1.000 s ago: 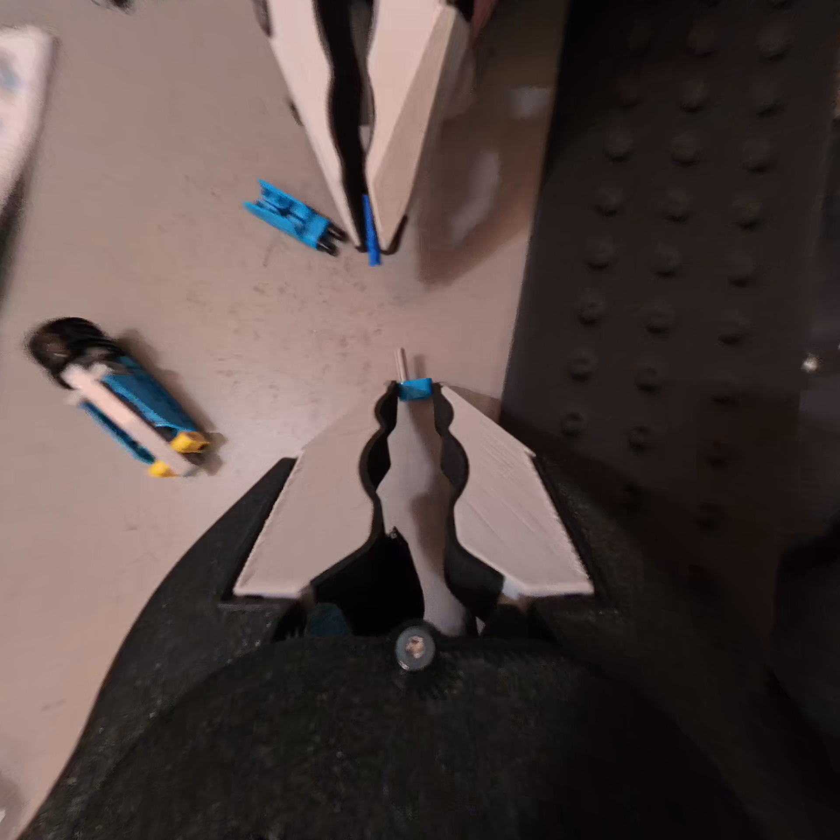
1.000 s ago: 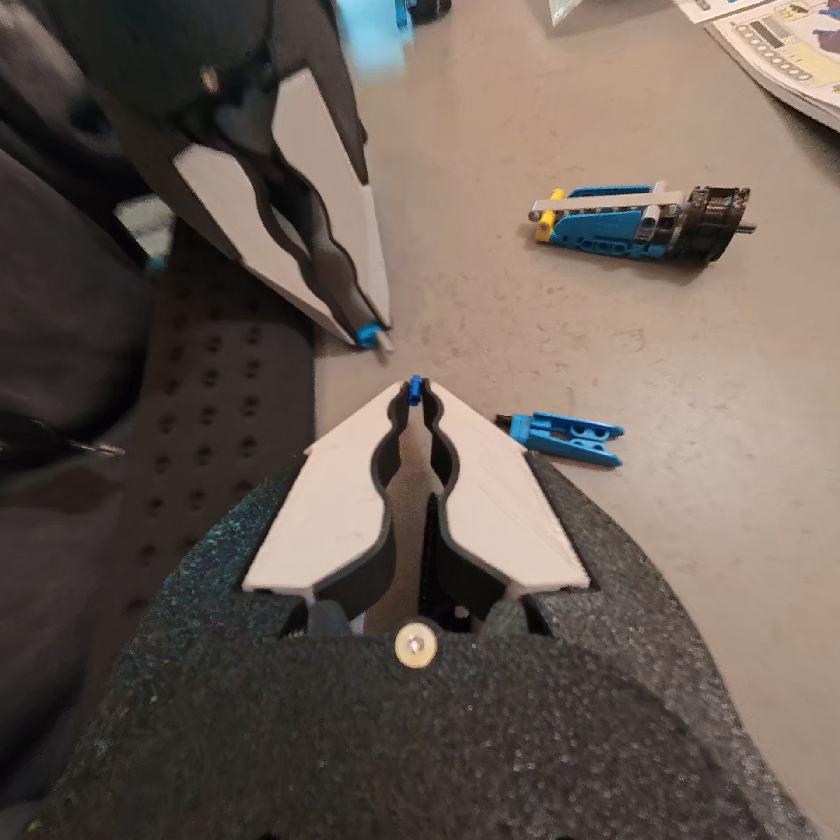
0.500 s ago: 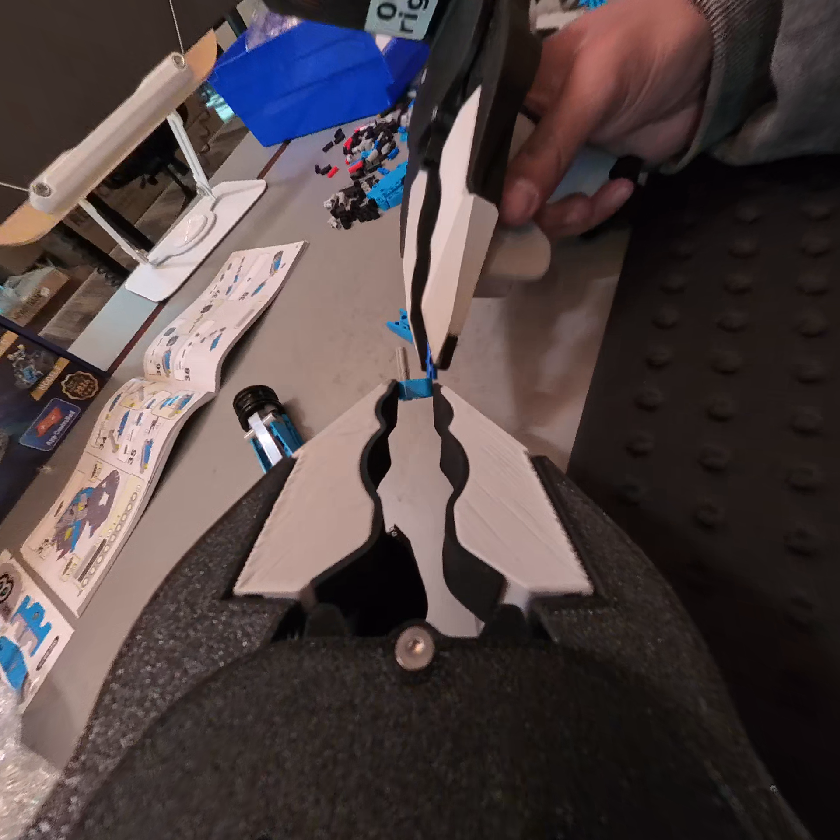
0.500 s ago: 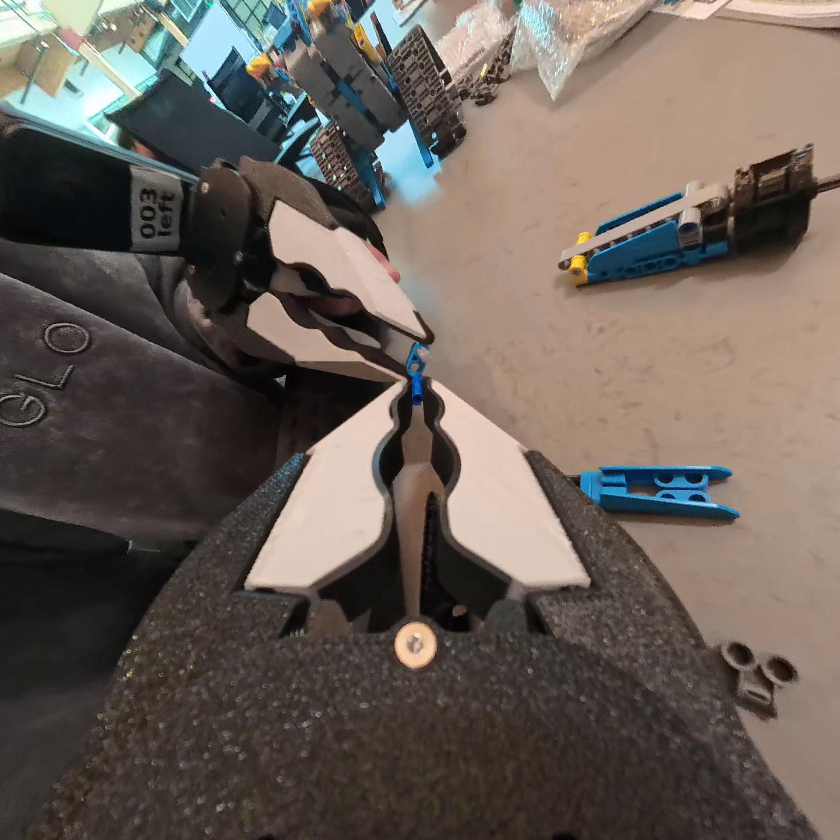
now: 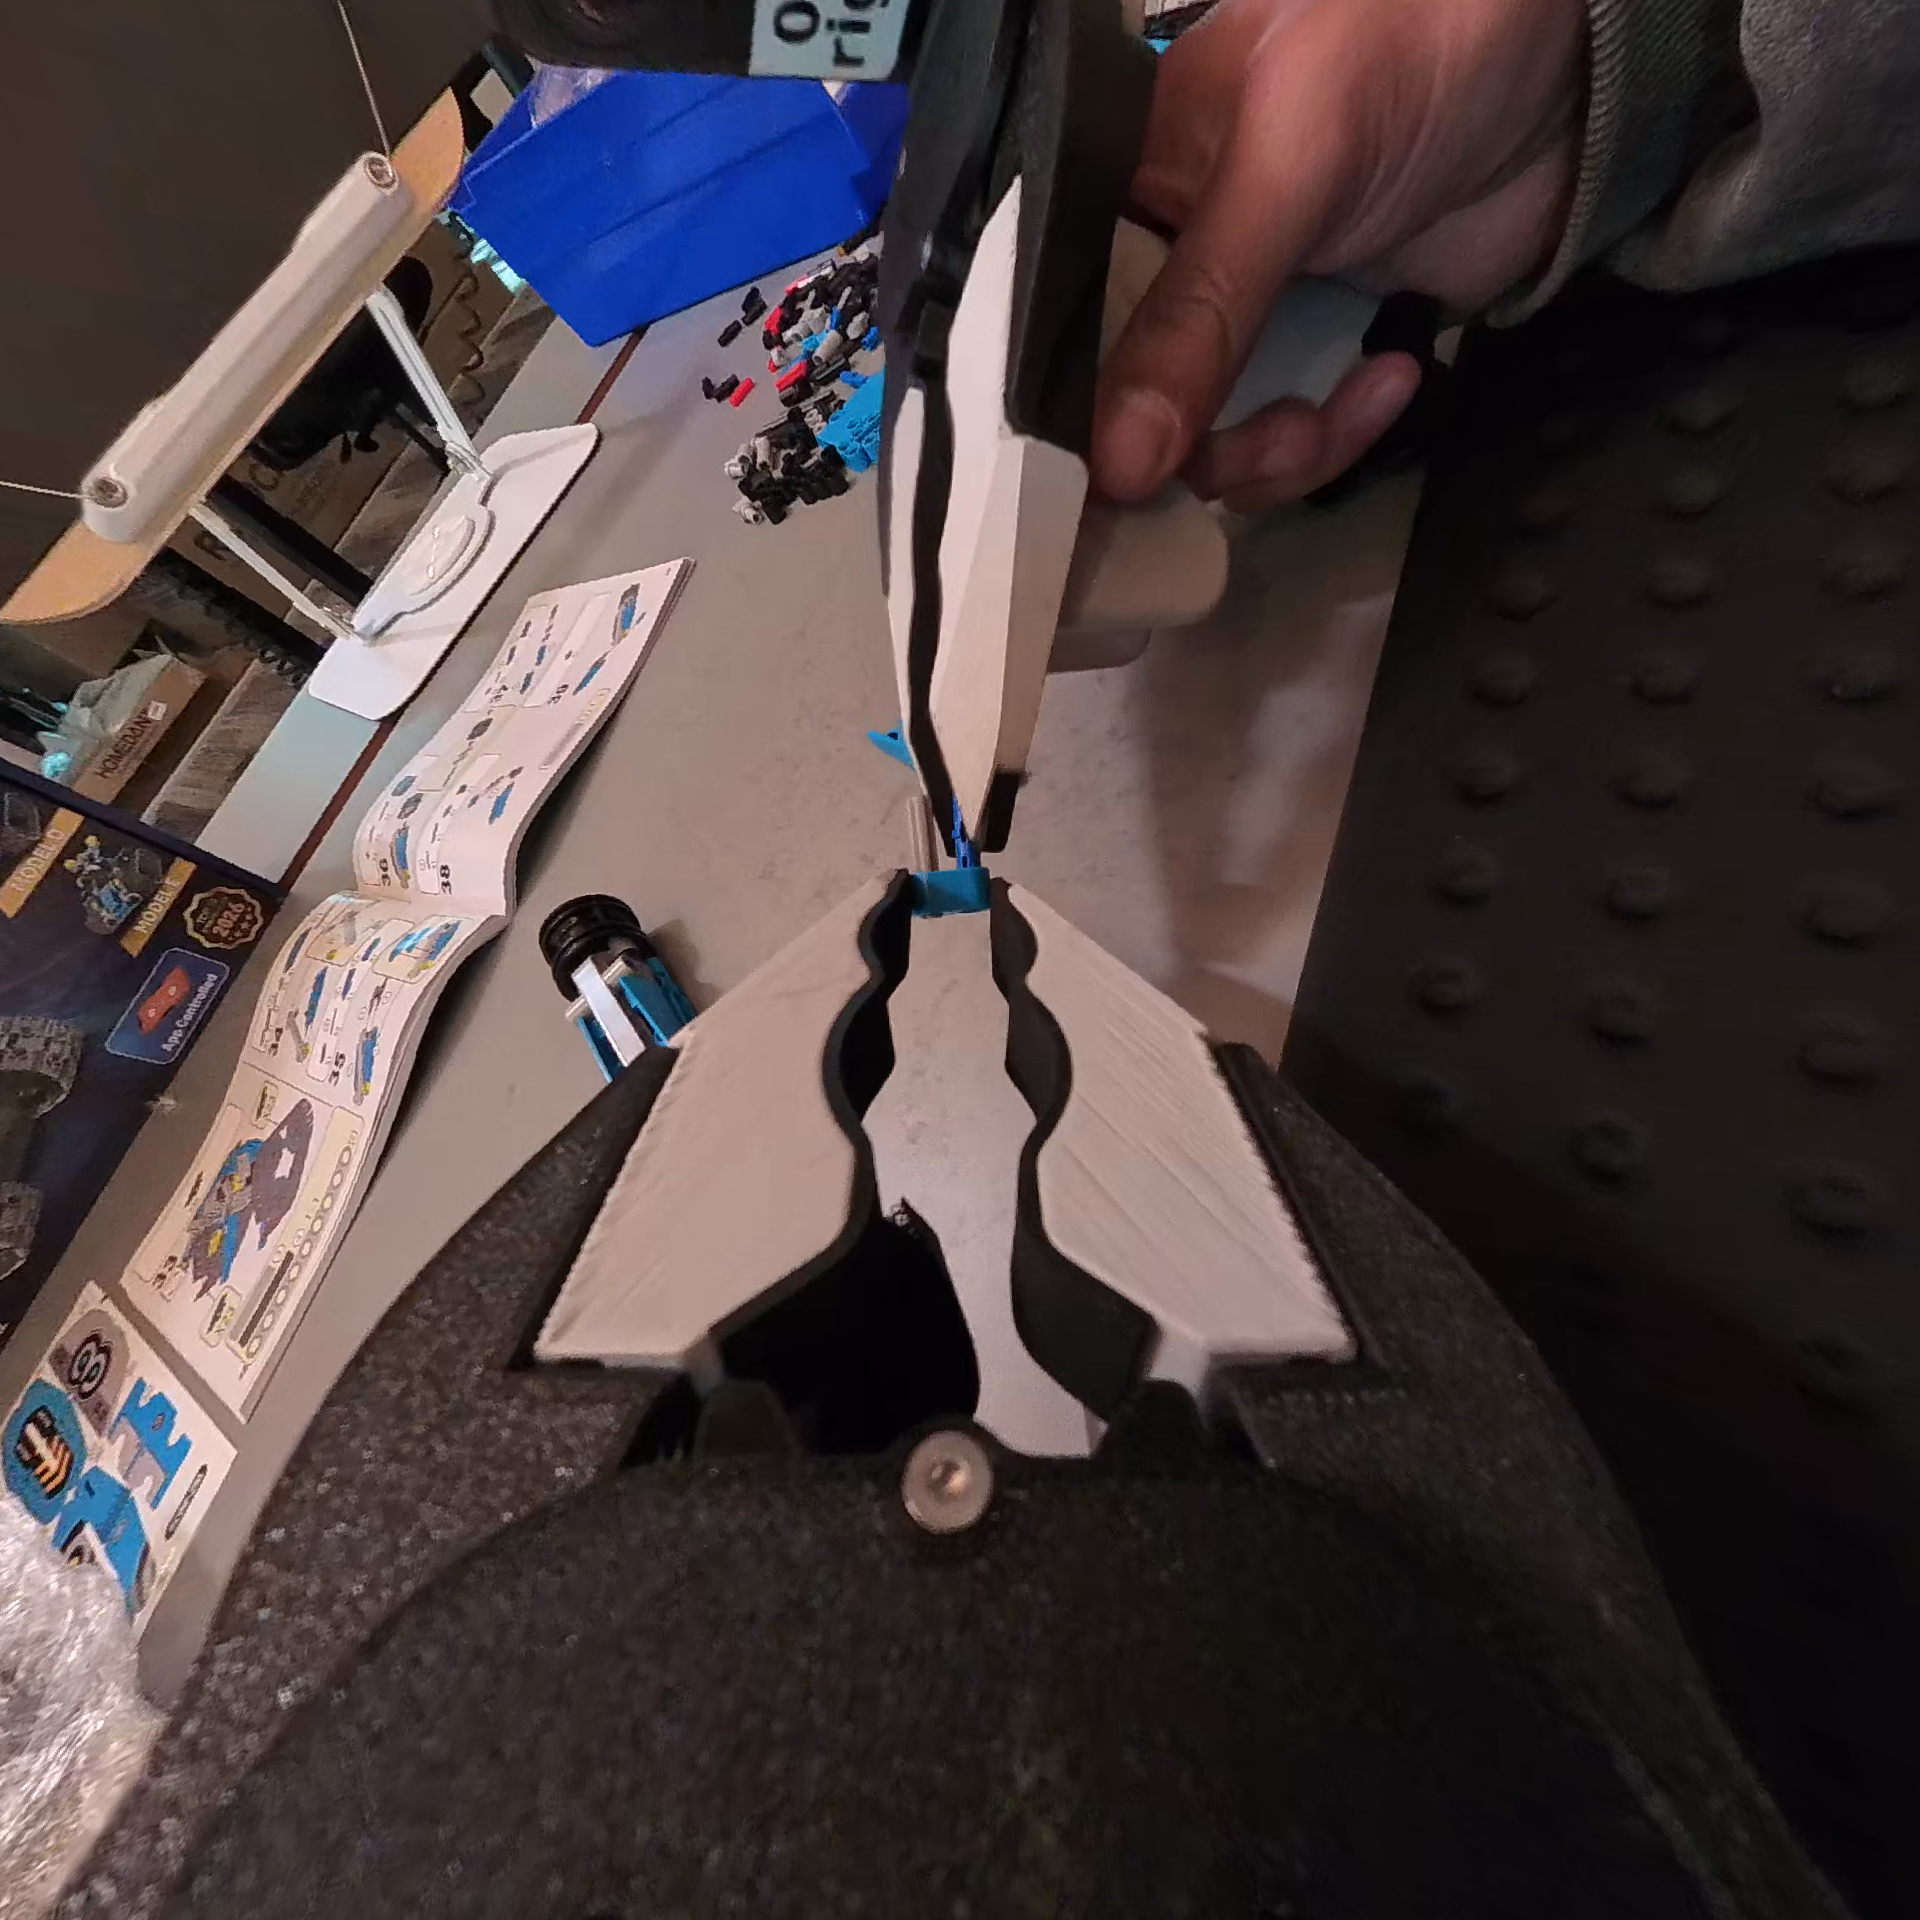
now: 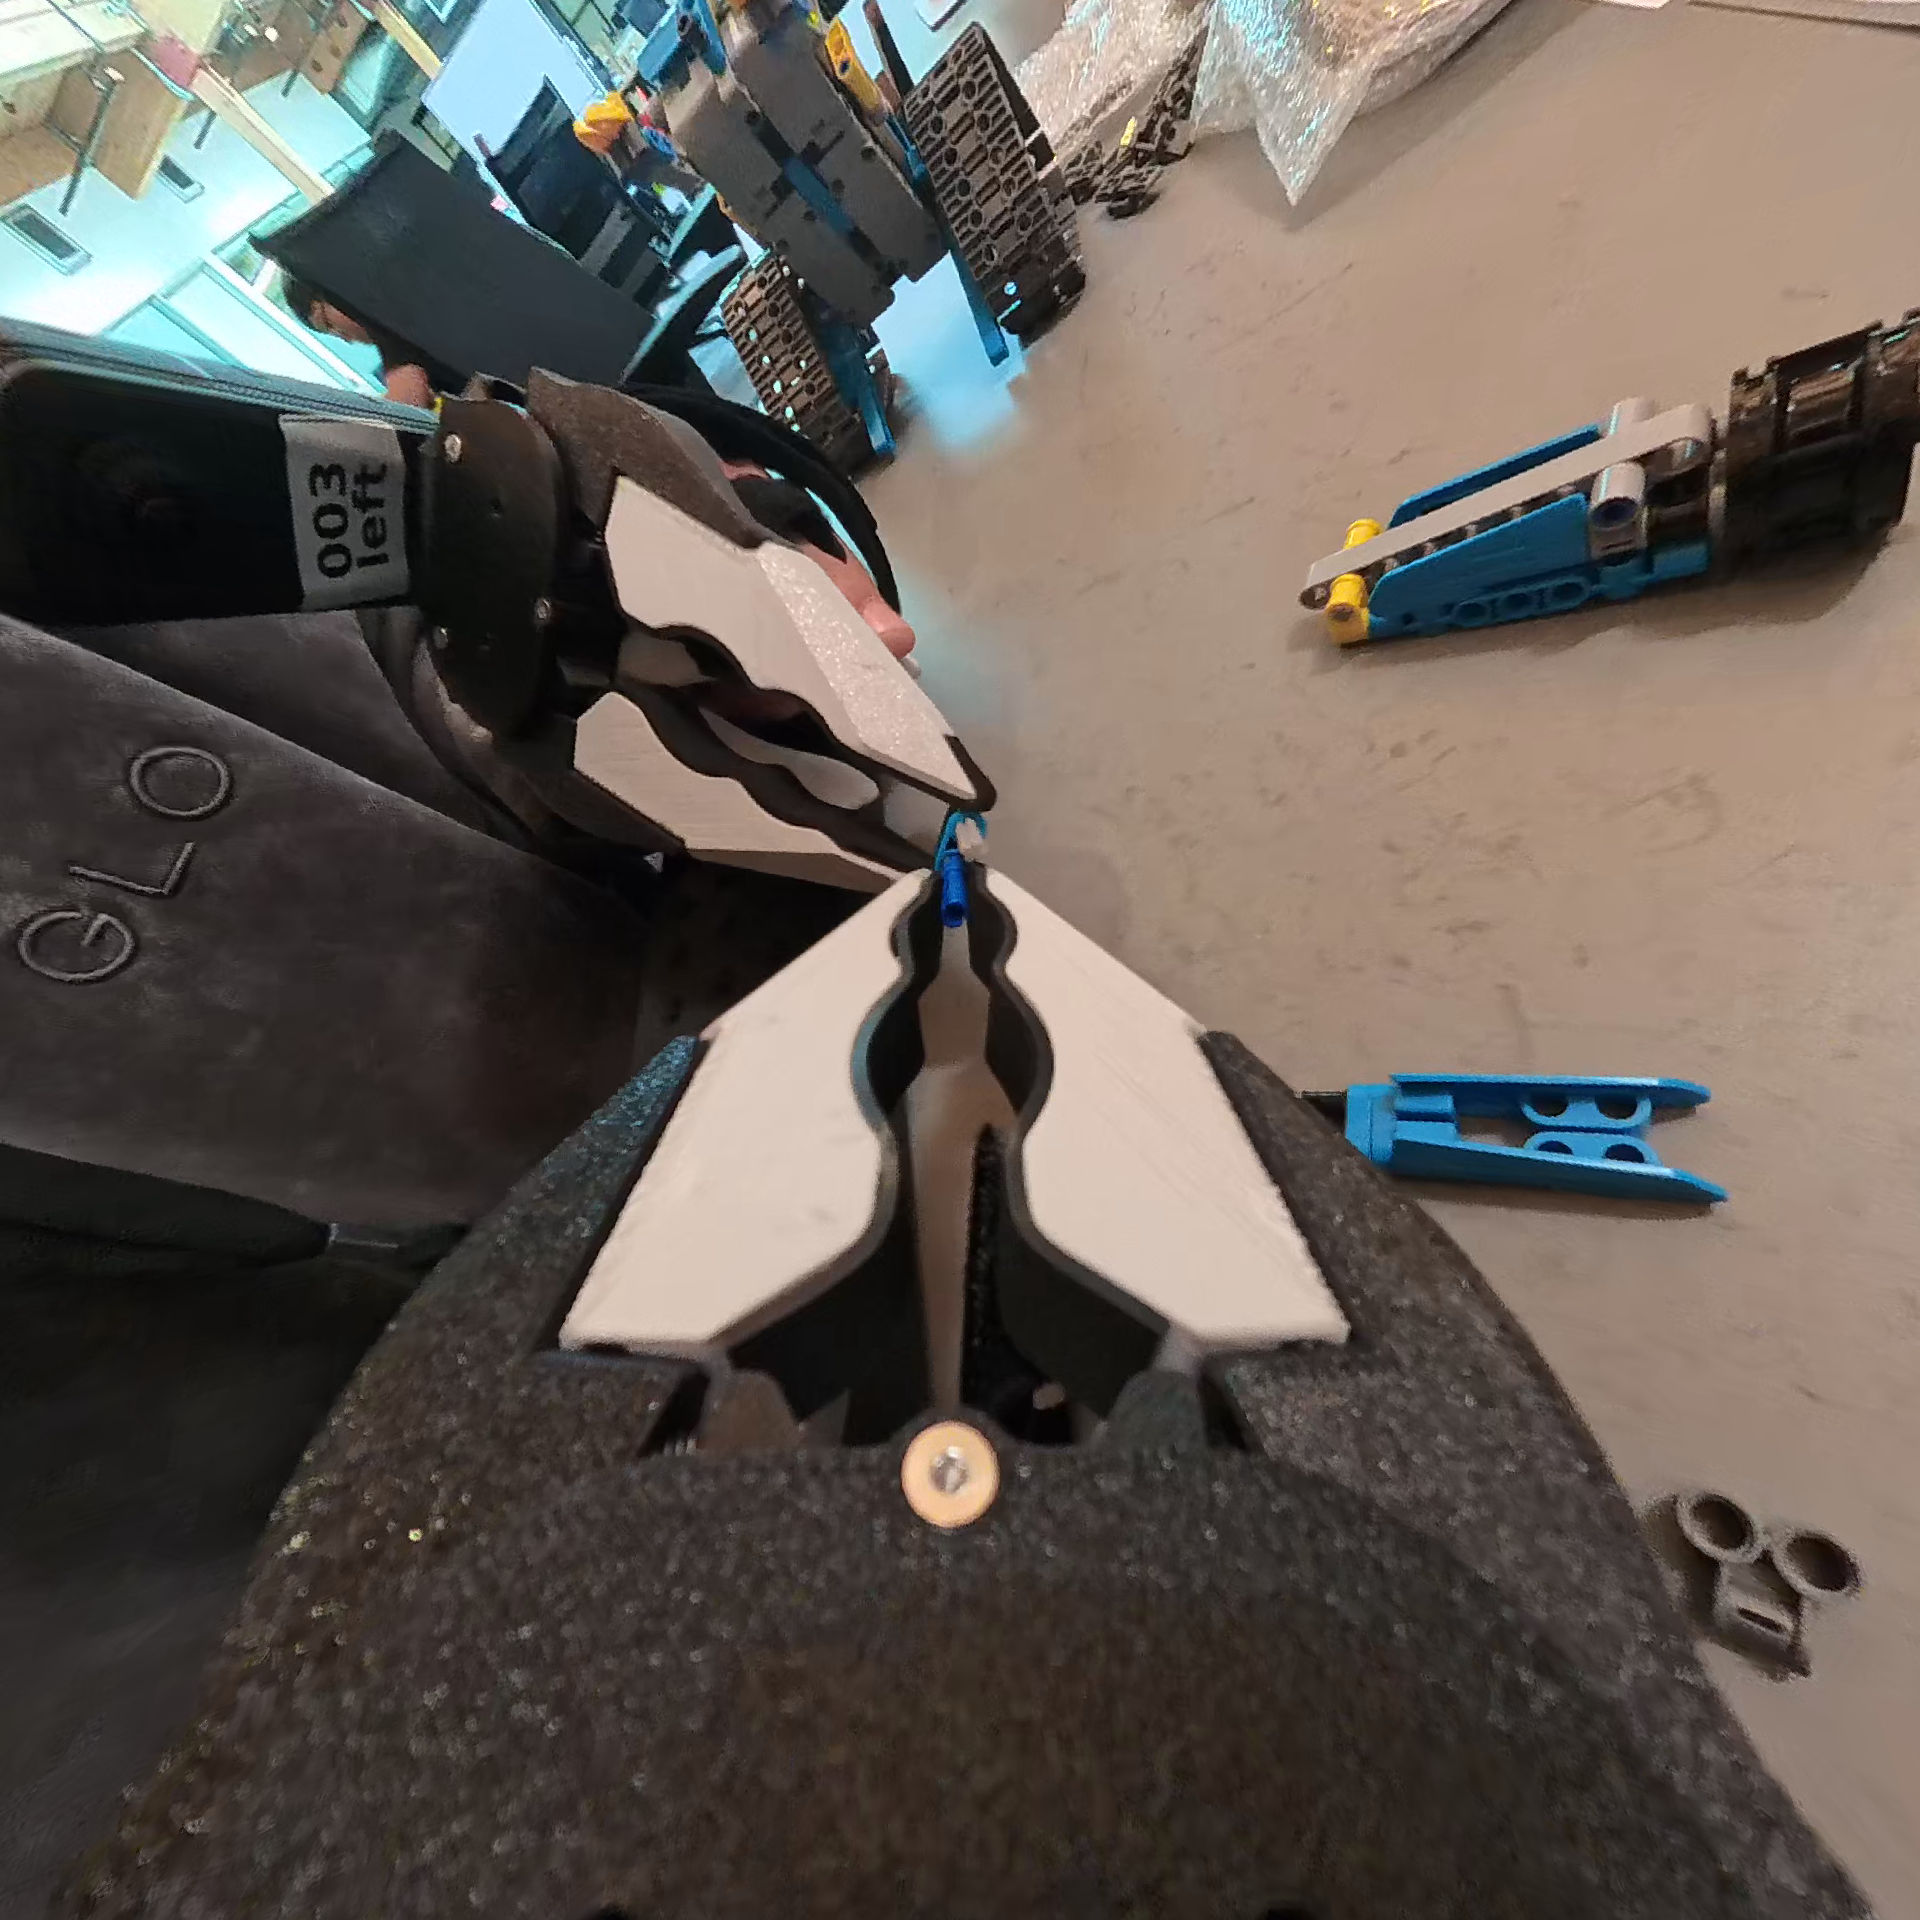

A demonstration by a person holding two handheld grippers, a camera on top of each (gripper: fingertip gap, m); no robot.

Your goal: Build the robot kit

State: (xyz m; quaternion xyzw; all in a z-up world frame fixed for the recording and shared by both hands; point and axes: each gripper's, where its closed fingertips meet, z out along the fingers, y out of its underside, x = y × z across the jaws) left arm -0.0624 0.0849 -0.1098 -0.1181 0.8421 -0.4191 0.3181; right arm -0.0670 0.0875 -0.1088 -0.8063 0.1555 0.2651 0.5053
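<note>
Left claw (image 5: 948, 896) is closed down on a small blue connector piece (image 5: 945, 894), pinched right at the fingertips, with a short grey axle (image 5: 918, 831) standing out of the piece toward the far side. Right claw (image 6: 954, 902) is likewise closed, nipping a thin blue pin (image 6: 952, 900) between its tips. Both claws meet tip to tip above the near edge of the grey tabletop (image 6: 1351, 831), so that the pin's end sits against the connector piece; whether it has entered a hole cannot be told. In the left wrist view the right claw (image 5: 964, 821) comes down from above, gripped by a person's hand (image 5: 1299, 260) in a grey sleeve.

On the tabletop to the right of the right claw lies a blue forked part (image 6: 1527, 1138), well apart from a longer blue and grey assembly (image 6: 1621, 509) with a black end and yellow pins. A small dark grey connector (image 6: 1756, 1579) lies near the bottom right. Farther back stands a tracked model (image 6: 862, 187) beside crumpled plastic bags (image 6: 1299, 73).

The left wrist view shows an open instruction booklet (image 5: 416, 935), a sticker sheet (image 5: 104, 1455), a white desk lamp (image 5: 312, 416), a blue bin (image 5: 675, 197) and a heap of loose small parts (image 5: 810, 405)
</note>
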